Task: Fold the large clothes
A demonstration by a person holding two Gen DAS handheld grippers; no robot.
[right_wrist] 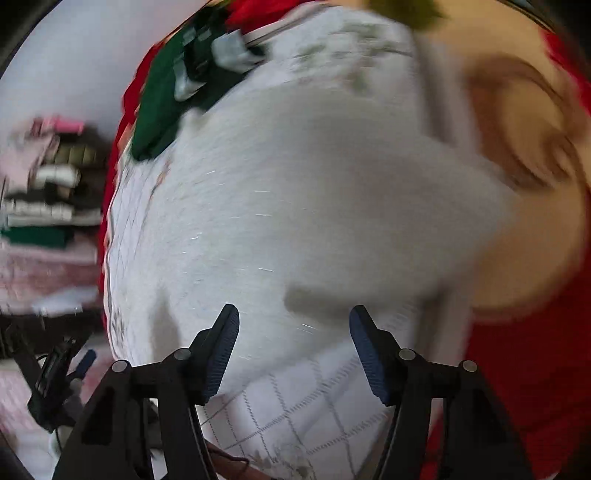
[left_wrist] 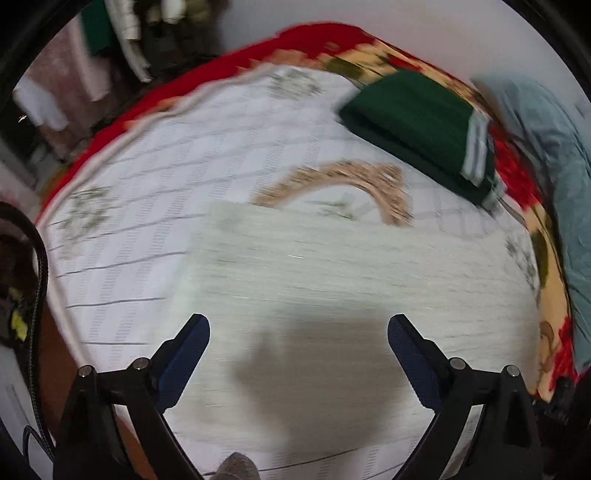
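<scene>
Left wrist view: our left gripper (left_wrist: 298, 334) points steeply down, jaws spread wide, nothing between the pads. The pale garment (left_wrist: 332, 266) lies flat directly below and ahead of it on the quilt (left_wrist: 147, 177). It reads as a folded rectangle; its long axis looks to run left-right across the frame, though blur makes that a judgement. Its left edge sits left of the left finger (left_wrist: 184, 358), its far edge near the tan arc print. A folded green garment (left_wrist: 417, 129) lies beyond and to the right, apart from the pale one. A blue cloth (left_wrist: 546, 155) sits at the far right on the red blanket (left_wrist: 314, 35). Open quilt to the left and far side, so we have room that way.

Right wrist view: heavy blur. Our right gripper (right_wrist: 294, 345) has its jaws partly apart, no cloth pinched. The same garment (right_wrist: 295, 203) fills the centre, running up and away from the fingers. Its near edge lies just ahead of the fingertips, with checked quilt (right_wrist: 295, 413) showing below. The green one (right_wrist: 162, 110) is upper left, well clear. The bed edge and a clothes stack (right_wrist: 48, 192) lie off to the left.

We judge both grippers are equally near, one over each end. The next pinch should take a short edge; we can't tell which edge is free.
</scene>
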